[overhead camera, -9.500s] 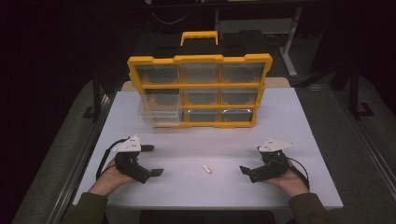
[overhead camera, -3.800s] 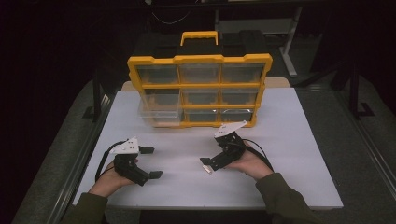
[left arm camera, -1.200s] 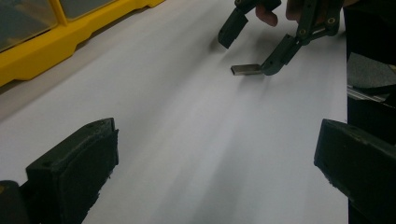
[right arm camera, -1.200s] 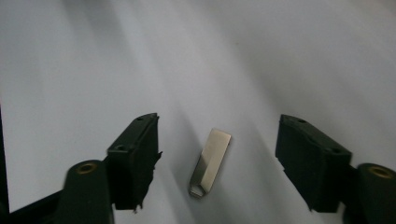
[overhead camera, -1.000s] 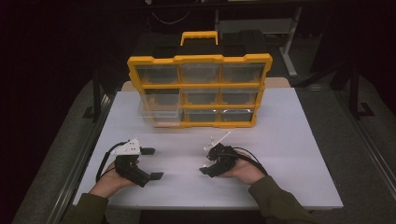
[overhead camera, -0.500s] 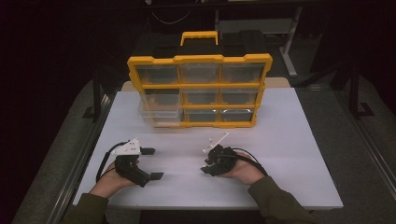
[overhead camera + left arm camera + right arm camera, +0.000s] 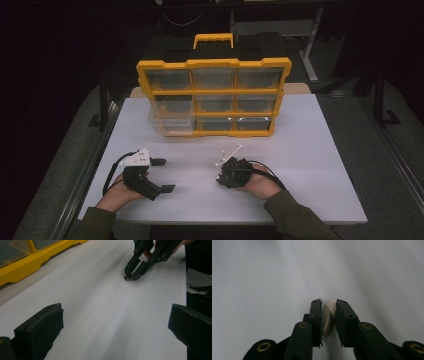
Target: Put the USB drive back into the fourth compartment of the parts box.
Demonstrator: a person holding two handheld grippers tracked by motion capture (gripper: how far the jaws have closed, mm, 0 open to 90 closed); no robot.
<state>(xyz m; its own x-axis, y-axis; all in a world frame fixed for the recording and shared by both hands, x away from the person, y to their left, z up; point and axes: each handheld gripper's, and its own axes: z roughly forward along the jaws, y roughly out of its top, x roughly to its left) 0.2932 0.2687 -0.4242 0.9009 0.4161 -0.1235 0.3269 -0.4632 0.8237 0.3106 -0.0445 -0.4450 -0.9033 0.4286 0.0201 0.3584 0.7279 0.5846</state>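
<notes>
High view: a white table (image 7: 310, 150) is seen with a yellow drawer organizer (image 7: 215, 95) standing upright at its far side, black handle on top, clear drawers in three rows. The lower-left drawer (image 7: 172, 122) is pulled partway out toward the person. The left gripper (image 7: 162, 175) is held near the table's front left, jaws spread wide with nothing between them. The right gripper (image 7: 220, 180) is held near the front centre, tipped down at the tabletop; its jaws and anything in them are hidden from this angle by the gripper body and the hand (image 7: 257, 182).

Right gripper view: what the high view hides is shown here. A small pale piece (image 7: 329, 315), cream-white and slim, is pinched between the two black pads, which are closed on it from both sides. The piece stands roughly along the jaws, its tip poking out past the pad ends, over bare white tabletop. A thin bit of wire or burr is seen at its lower end; what it is cannot be told.

Left gripper view: the left gripper's own jaws are seen at the bottom corners, far apart, empty table between them. Farther off, the right gripper (image 7: 131, 273) is seen from the side, tips down at the table surface, with the small piece (image 7: 127, 278) at the tips, looking darker here. The organizer's yellow frame (image 7: 22, 270) is seen at upper left.

No brand, label or writing can be read on anything.
</notes>
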